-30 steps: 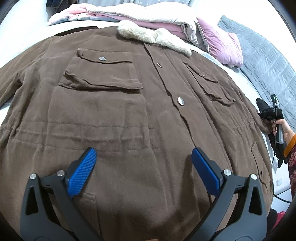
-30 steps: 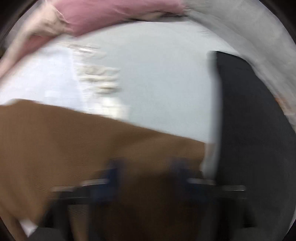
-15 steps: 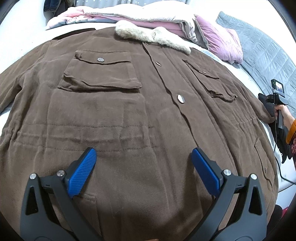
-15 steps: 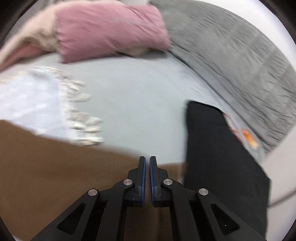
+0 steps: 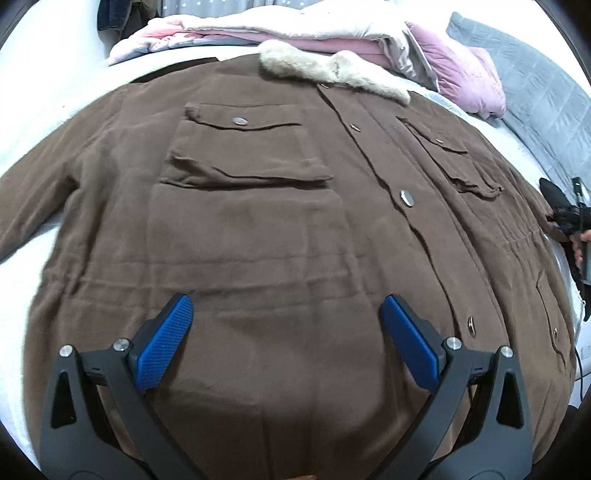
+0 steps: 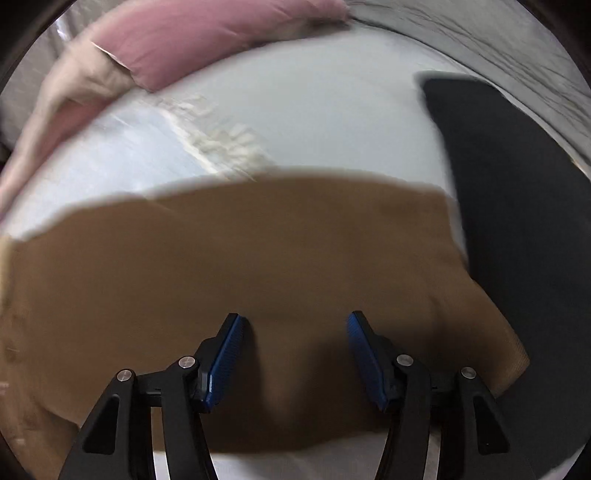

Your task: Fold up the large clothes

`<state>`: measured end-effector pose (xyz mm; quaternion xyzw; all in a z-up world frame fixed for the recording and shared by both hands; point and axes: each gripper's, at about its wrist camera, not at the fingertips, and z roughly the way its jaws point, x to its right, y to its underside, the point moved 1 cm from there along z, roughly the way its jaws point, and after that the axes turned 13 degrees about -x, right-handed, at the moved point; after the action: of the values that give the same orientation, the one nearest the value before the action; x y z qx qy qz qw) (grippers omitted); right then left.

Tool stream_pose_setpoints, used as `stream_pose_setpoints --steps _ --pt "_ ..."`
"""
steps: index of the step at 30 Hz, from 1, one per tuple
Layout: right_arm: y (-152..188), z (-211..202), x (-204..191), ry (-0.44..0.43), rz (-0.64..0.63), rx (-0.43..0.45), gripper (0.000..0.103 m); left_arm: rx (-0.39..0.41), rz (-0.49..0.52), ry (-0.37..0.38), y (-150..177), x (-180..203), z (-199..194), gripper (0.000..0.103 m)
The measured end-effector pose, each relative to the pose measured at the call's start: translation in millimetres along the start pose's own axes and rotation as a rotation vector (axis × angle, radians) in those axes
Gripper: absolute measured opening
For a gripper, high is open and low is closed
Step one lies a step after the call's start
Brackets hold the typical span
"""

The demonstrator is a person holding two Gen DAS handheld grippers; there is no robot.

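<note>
Spread flat, front up, on a pale-sheeted bed point(image 5: 22, 280): a large brown button-front coat with fur collar point(image 5: 266, 229), long axis running from hem to collar. Left gripper point(image 5: 284, 339) spread wide above the hem, empty. Right gripper point(image 6: 293, 354) poised over the brown sleeve end point(image 6: 258, 258), jaws just parted, pinching nothing; nearer hand for a sleeve fold.

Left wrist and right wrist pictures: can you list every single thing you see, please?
Brown button-front coat: one, brown, spread flat on the bed.
Cream fur collar: one, cream, at the coat's top edge.
Pink and cream folded bedding: one pile, behind the collar.
Grey quilted blanket: one, grey, far right.
Black cloth: one, black, beside the coat's sleeve end.
White sheet: one, white, under everything.
Left gripper: one, black with blue pads, open over the coat.
Right gripper: one, same colours, jaws just opened over the sleeve.
</note>
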<state>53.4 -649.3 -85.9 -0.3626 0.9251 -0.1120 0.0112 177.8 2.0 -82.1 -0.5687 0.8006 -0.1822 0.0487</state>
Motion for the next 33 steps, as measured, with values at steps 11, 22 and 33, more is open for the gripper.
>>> stream_pose_setpoints --steps 11,22,33 --pt "100.7 -114.3 -65.2 -0.165 -0.095 0.169 0.069 0.061 -0.195 0.075 -3.6 -54.9 -57.8 0.102" --pt "185.1 -147.6 -196.2 -0.358 -0.303 0.218 0.078 0.040 -0.568 -0.009 6.7 -178.8 -78.8 0.102" --pt "217.7 -99.6 -255.0 -0.465 -0.321 0.031 0.078 0.128 -0.854 -0.231 7.6 -295.3 -32.0 0.101"
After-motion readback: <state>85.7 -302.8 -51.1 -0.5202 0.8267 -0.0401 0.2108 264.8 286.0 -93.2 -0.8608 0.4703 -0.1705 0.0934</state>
